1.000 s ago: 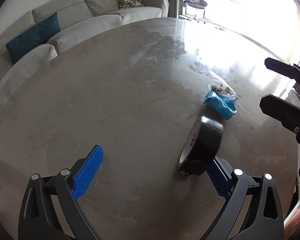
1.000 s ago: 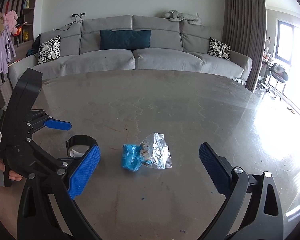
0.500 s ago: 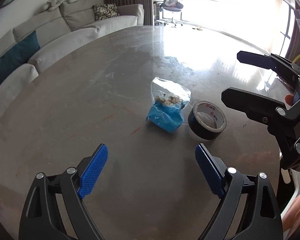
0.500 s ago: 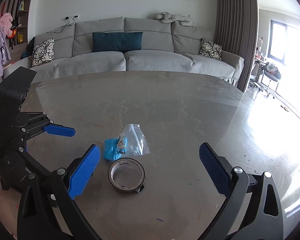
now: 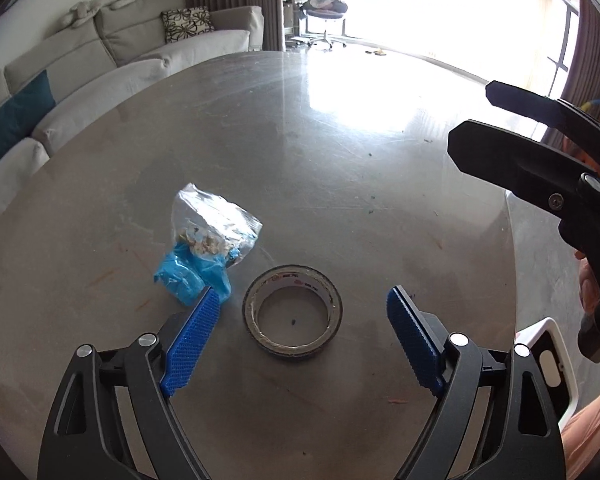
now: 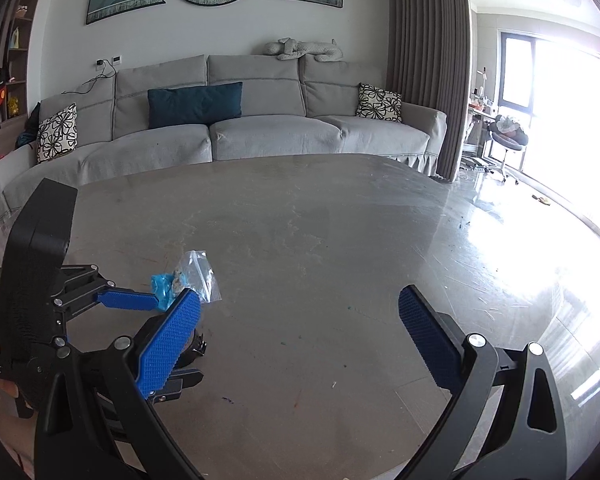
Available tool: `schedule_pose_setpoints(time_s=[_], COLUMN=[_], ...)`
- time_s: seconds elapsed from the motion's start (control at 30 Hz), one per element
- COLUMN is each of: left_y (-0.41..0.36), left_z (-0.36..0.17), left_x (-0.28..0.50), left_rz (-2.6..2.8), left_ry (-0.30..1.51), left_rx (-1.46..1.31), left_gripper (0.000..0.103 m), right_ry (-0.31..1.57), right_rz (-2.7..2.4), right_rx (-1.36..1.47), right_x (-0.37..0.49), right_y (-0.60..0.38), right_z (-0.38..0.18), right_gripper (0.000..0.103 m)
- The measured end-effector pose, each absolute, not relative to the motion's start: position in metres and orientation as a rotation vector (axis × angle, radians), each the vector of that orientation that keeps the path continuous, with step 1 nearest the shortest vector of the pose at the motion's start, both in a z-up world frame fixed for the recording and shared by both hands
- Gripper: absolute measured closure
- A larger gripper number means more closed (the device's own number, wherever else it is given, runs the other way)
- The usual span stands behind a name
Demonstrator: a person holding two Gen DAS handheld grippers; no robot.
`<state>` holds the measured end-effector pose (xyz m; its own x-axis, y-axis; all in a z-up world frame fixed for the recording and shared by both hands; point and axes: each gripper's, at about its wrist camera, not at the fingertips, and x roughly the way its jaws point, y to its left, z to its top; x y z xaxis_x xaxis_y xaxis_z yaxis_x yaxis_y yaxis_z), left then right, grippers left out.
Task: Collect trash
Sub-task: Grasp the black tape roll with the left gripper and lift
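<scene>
A black tape roll [image 5: 293, 312] lies flat on the grey table [image 5: 340, 160]. It sits between the fingers of my left gripper [image 5: 302, 294], whose jaws are closing; neither blue pad touches it. Just to the left lies a clear plastic bag with crumbs and crumpled blue material [image 5: 204, 248], close to the left pad. My right gripper [image 6: 298, 294] stands open over bare table, with nothing between its fingers. From the right wrist view the bag [image 6: 188, 276] shows beyond the left gripper's finger [image 6: 128, 300], and the tape roll [image 6: 194, 348] is mostly hidden.
The right gripper [image 5: 470, 116] hangs at the table's right side, a hand [image 5: 588, 288] on its handle. A white device [image 5: 548, 360] lies at the table's right edge. A grey sofa [image 6: 260, 132] runs behind the table. Bright glare covers the far right.
The tape roll went from standing against the left gripper's right pad to lying flat. The left gripper has swung over it and its jaws have narrowed. The right gripper's view shifted right.
</scene>
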<state>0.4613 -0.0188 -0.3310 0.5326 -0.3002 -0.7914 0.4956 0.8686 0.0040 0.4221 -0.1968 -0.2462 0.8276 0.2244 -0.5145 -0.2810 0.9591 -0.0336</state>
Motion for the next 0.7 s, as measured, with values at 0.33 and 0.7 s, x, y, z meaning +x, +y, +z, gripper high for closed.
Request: schedule_pose_setpoints(time_s=[0.33,0.7], left_y=[-0.024,0.029], left_z=[-0.326,-0.273], left_x=[0.452,0.435], left_rz=[-0.461,-0.397], left_ry=[0.890,0.774], left_rx=[0.247,0.238], left_gripper=[0.053,0.053], right_ry=[0.539,0.537], right_rz=[0.253,0.321], right_rx=[-0.093,-0.094], right_x=[0.414,0.421], right_y=[-0.209,-0.175], right_z=[-0.253,-0.250], right_gripper=[0.004,0.004])
